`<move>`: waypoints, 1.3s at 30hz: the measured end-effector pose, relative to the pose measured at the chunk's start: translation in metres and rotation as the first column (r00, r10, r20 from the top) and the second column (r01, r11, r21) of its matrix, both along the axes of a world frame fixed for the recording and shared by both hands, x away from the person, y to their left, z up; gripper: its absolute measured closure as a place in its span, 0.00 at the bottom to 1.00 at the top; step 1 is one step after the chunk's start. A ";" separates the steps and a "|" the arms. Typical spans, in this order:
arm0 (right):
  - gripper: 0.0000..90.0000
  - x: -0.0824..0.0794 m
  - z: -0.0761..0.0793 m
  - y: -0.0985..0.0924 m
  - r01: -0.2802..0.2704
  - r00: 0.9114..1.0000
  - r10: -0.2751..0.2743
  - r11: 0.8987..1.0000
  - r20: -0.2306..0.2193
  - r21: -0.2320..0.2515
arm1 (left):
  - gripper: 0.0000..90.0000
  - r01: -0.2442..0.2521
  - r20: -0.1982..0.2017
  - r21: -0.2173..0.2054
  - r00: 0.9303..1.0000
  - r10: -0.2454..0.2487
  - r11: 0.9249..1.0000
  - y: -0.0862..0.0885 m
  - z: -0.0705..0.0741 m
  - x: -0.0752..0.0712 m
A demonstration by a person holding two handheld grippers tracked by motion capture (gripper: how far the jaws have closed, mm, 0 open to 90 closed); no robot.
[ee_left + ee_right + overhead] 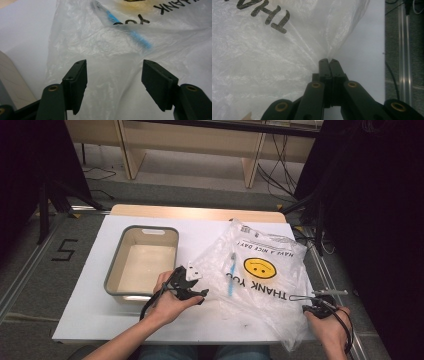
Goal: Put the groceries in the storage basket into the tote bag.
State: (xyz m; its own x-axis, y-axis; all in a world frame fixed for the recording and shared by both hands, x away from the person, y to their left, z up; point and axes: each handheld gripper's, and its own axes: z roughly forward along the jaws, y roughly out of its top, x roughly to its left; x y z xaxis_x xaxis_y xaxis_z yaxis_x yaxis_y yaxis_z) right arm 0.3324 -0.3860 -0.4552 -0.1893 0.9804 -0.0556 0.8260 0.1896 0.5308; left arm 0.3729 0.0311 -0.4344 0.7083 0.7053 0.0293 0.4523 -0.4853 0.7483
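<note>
A thin clear plastic bag (255, 270) with a yellow smiley and "THANK YOU" print lies spread on the white table top (95, 310). Through the film I see a blue toothbrush (231, 275) inside it. My left gripper (202, 286) sits at the bag's left edge. In the left gripper view its jaws (115, 75) stand open over the bag film (100, 45), with the toothbrush (140, 40) farther ahead and nothing between the pads. My right gripper (306, 305) is at the bag's near right corner. In the right gripper view it (328, 61) is shut on a pinched fold of the bag (274, 57).
A grey rectangular bin (112, 270) with a pale inside stands on the table left of the bag, right beside my left hand. The table's right edge (382, 50) runs close to my right gripper, with a metal rail and cables on the floor beyond.
</note>
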 end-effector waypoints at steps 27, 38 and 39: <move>0.61 -0.003 0.016 -0.001 0.090 0.983 -0.082 0.995 0.163 -0.047 | 0.51 -0.014 -0.055 0.191 0.998 0.025 0.981 -0.013 -0.026 -0.022; 0.56 -0.004 0.010 -0.001 0.099 0.989 -0.097 0.995 0.112 -0.016 | 0.61 0.013 -0.126 0.212 0.992 0.015 0.977 -0.012 -0.041 -0.018; 0.56 -0.004 0.010 -0.002 0.104 0.989 -0.102 0.994 0.111 -0.015 | 0.62 0.011 -0.132 0.205 0.991 0.016 0.979 -0.012 -0.040 -0.017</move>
